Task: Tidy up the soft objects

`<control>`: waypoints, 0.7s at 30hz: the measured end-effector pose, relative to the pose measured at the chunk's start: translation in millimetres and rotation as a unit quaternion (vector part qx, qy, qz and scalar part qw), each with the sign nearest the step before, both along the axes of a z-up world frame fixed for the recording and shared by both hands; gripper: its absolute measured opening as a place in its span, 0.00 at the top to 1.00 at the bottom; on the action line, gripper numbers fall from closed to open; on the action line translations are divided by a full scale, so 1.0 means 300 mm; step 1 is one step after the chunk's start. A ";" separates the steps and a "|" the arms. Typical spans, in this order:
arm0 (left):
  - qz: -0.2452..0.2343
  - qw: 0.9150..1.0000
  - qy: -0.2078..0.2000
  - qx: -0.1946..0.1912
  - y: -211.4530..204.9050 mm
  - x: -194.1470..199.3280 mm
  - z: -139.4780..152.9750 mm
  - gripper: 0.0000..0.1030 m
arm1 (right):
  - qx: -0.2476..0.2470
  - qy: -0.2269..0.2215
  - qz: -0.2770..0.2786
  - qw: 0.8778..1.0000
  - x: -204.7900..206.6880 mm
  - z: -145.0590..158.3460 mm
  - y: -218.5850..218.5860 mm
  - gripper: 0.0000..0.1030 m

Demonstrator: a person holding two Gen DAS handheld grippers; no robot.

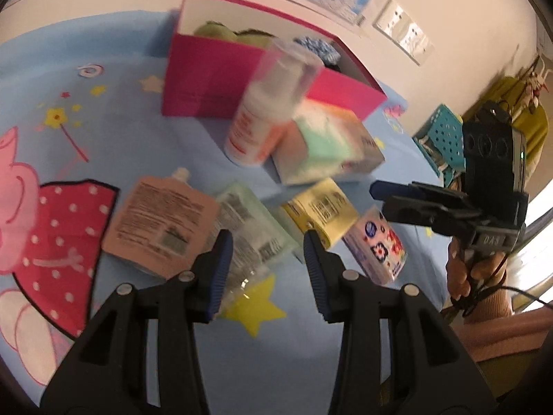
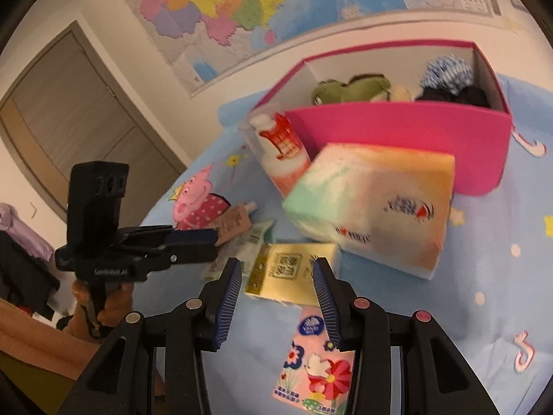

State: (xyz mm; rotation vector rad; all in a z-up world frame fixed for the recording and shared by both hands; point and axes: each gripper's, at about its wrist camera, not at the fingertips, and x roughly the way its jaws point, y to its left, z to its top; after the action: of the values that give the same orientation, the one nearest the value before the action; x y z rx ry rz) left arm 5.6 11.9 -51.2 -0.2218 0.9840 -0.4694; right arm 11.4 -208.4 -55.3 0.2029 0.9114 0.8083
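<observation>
A pink box stands on the bed, holding a green plush toy and a blue striped soft thing. A white bottle and a pastel tissue box lean against its front. My left gripper hovers open over a clear green pouch, beside a tan pouch. My right gripper is open above a yellow tissue pack and a flowered tissue pack.
The bed has a blue sheet printed with a pink cartoon pig and stars. A teal perforated basket stands past the bed's edge on the right. A wall map and a door lie behind. A hand holds the right gripper.
</observation>
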 end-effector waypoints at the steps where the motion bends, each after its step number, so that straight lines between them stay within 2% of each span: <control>1: -0.001 1.000 0.002 0.002 -0.004 -0.007 -0.008 0.57 | 0.002 0.003 0.001 1.000 -0.003 -0.003 0.000 0.58; 6: 0.020 1.000 0.014 0.003 0.037 -0.037 -0.035 0.57 | 0.001 -0.001 0.029 1.000 -0.008 0.010 0.061 0.58; 13: 0.068 0.998 0.007 0.003 0.154 -0.087 -0.028 0.57 | -0.014 -0.020 0.091 0.996 0.026 0.020 0.260 0.58; 21: 0.092 0.995 0.024 -0.008 0.222 -0.065 -0.064 0.57 | -0.044 -0.010 0.097 0.994 0.106 -0.024 0.441 0.58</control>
State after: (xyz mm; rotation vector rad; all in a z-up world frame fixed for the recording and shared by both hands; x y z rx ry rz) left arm -13.8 78.6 -70.3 -0.3370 0.9956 -0.3045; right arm 43.2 -76.1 -62.6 0.0296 0.9562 0.9465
